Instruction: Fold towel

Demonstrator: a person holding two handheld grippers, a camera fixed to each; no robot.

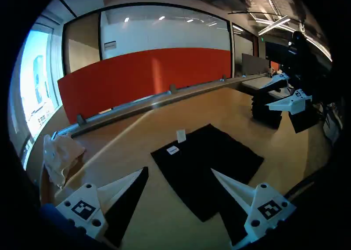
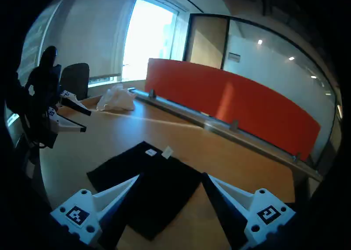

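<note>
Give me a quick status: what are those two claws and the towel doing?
Left gripper: jaws open, empty. Right gripper: jaws open, empty. Black towel flat on wooden table, ungripped. White bag lies well off the towel.

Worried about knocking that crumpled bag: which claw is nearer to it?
Left. The left claw is close beside the crumpled bag. The right claw is above the black towel, clearly farther from the bag.
</note>
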